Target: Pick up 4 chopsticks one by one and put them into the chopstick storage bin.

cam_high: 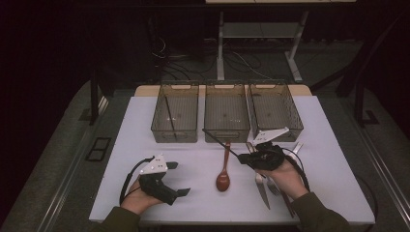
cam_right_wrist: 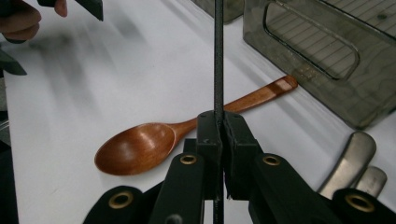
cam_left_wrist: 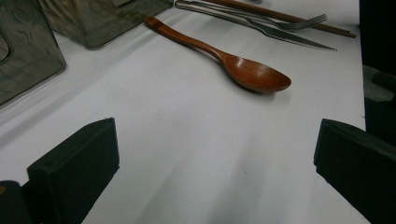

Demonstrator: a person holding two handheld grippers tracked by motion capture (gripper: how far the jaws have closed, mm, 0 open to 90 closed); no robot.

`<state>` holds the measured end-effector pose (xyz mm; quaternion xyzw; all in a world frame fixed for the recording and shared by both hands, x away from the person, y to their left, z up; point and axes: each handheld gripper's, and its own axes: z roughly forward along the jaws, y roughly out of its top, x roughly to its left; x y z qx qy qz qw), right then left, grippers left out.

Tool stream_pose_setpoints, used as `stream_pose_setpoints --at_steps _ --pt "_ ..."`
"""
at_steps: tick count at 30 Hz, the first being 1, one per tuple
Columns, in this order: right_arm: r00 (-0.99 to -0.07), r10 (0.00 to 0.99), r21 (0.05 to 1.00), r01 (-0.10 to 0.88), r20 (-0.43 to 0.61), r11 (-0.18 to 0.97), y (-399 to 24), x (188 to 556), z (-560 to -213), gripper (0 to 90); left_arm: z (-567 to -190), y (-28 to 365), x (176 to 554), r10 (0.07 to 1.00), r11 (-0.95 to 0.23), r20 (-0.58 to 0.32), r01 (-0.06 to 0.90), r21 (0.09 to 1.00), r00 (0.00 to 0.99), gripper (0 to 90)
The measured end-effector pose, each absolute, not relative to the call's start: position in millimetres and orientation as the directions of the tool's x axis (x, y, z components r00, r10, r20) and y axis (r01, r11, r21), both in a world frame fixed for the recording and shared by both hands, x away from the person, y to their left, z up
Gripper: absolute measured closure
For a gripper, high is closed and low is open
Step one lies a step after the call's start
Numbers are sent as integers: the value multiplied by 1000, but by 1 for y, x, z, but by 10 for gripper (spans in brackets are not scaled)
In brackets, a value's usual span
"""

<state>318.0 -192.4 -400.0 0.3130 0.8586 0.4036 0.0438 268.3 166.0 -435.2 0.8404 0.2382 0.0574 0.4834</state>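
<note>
Pinching a thin black chopstick [cam_right_wrist: 218,60], the right gripper [cam_high: 251,157] has its fingers clamped tight; the stick's long axis points up-left toward the left basket [cam_high: 176,129], lifted above the table [cam_high: 203,193]. Left gripper [cam_high: 181,179] fingers open, empty.

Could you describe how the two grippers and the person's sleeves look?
Both the left gripper and the right gripper are black, each topped by a grey three-cornered plate with a black cable trailing. Brass-coloured rivets show on the right one. The sleeves are olive green.
</note>
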Motion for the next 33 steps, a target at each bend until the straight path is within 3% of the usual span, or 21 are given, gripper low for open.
stream_pose_setpoints --at_steps 33 --pt "-769 610 707 537 188 460 -146 358 -380 862 -436 165 269 451 -417 -138 345 841 882 0"
